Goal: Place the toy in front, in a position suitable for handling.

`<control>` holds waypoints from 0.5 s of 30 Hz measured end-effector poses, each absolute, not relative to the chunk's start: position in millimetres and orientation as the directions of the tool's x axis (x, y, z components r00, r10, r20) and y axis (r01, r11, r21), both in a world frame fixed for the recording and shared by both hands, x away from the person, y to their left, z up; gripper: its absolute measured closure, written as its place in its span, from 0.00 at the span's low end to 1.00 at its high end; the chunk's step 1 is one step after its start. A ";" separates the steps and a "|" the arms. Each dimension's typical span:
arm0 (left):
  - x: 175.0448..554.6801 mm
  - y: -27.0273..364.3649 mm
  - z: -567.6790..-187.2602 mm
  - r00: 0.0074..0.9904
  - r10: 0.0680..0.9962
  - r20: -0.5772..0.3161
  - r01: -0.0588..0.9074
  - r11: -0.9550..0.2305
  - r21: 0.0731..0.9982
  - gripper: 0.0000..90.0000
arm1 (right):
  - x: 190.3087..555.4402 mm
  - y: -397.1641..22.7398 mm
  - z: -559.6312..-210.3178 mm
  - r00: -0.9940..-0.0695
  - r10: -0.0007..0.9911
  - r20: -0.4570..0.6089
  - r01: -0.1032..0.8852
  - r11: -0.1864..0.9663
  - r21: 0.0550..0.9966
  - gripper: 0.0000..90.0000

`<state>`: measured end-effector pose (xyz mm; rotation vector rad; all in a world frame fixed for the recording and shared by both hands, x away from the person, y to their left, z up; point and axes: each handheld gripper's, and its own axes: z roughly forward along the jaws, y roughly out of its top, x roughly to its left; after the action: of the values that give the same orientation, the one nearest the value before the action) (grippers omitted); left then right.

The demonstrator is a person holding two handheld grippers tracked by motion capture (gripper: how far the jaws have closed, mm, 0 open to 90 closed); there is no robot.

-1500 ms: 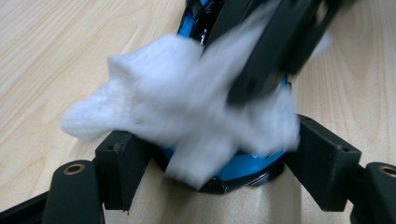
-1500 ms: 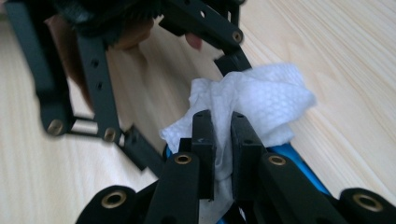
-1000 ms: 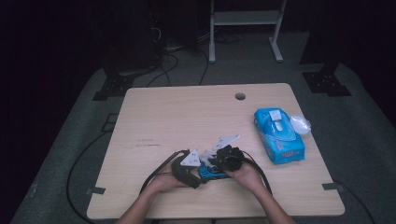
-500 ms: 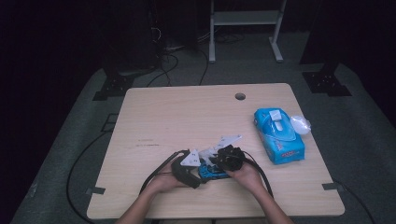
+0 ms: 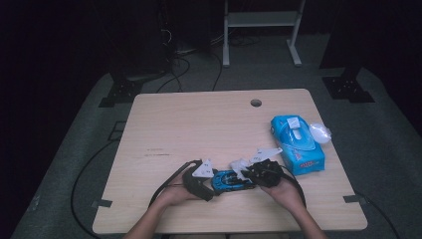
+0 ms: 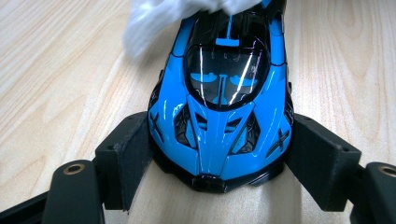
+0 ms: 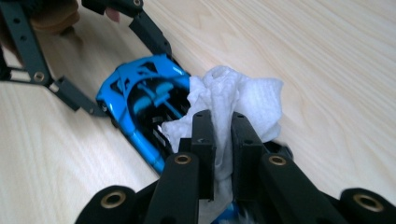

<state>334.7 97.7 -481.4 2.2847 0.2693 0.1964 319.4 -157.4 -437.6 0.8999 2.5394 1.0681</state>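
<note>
Gripping toy car [image 6: 219, 107]; bare table [image 5: 199, 124] beyond.

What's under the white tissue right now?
The white tissue, pinched in the right gripper, lies over the rear of the blue toy car. The car's tail beneath it is covered; its nose sits clamped in the left gripper.

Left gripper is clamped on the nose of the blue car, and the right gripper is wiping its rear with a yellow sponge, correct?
Not quite: the right gripper holds a white tissue, not a yellow sponge, as the right gripper view shows. The rest stands: the left gripper clamps the nose of the blue car, and the tissue lies on its rear.
</note>
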 end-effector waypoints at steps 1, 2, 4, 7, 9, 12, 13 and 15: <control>334.7 97.7 -481.4 0.965 0.256 0.055 0.130 -0.650 0.749 0.28 | 318.4 -160.9 -437.9 -0.778 0.628 0.015 0.449 0.539 0.713 0.91; 334.8 97.7 -481.4 0.965 0.256 0.055 0.130 -0.650 0.748 0.28 | 317.8 -164.1 -438.0 -0.776 0.630 0.022 0.453 0.533 0.715 0.91; 335.1 98.0 -481.2 0.966 0.252 0.058 0.126 -0.654 0.746 0.28 | 315.9 -165.0 -438.1 -0.772 0.634 0.040 0.463 0.518 0.719 0.91; 334.8 98.1 -481.4 0.965 0.255 0.055 0.130 -0.652 0.747 0.28 | 310.6 -155.2 -438.2 -0.803 0.594 0.046 0.438 0.536 0.722 0.91; 334.6 97.9 -481.4 0.965 0.255 0.056 0.129 -0.651 0.748 0.28 | 307.6 -150.2 -438.8 -0.816 0.577 0.012 0.413 0.570 0.711 0.90; 334.9 98.1 -481.2 0.965 0.254 0.058 0.127 -0.654 0.746 0.28 | 308.7 -159.9 -439.6 -0.808 0.590 0.002 0.423 0.577 0.699 0.91; 335.2 98.3 -481.1 0.966 0.250 0.061 0.123 -0.657 0.744 0.28 | 310.0 -166.0 -440.2 -0.801 0.599 0.009 0.434 0.570 0.697 0.91; 335.0 97.9 -481.3 0.966 0.253 0.058 0.126 -0.653 0.747 0.28 | 309.9 -175.1 -440.8 -0.785 0.619 0.029 0.458 0.548 0.700 0.91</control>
<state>335.0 97.9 -481.3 2.2879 0.2643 0.1985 309.9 -175.1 -440.8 0.9057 2.5627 1.0625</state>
